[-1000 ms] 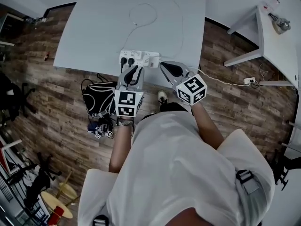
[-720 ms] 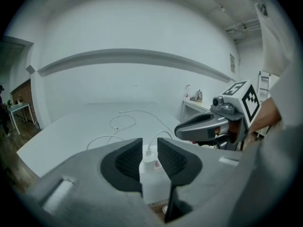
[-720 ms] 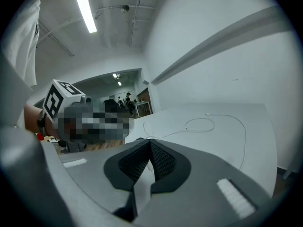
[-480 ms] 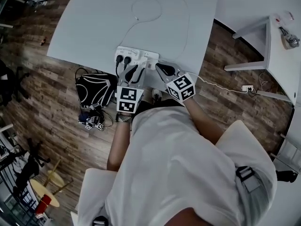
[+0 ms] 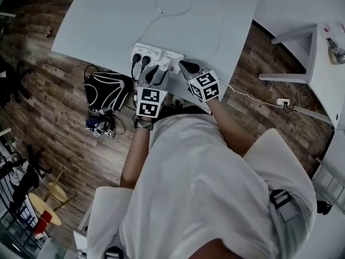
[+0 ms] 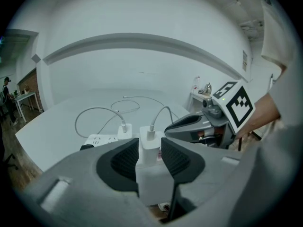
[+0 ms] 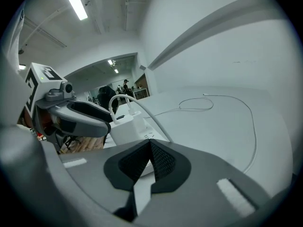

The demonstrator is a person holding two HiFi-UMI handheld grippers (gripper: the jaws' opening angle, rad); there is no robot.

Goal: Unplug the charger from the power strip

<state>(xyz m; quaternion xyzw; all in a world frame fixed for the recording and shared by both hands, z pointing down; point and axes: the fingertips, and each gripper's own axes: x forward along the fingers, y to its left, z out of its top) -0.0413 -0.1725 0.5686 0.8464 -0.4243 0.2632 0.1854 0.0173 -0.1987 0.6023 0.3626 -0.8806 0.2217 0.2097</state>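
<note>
White cube charger (image 6: 150, 141) sits plugged in the white plastic power strip (image 6: 101, 139), ungripped between my left gripper's (image 5: 153, 75) opening jaws, right gripper (image 7: 147, 145) pinched empty; next I clamp and pull.

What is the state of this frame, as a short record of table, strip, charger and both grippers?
surface: white table
power strip: at the table's near edge, two black plugs in it
charger: white, plugged into the strip, cable attached
left gripper: jaws opening, charger between them, not clamped
right gripper: jaws together, empty
</note>
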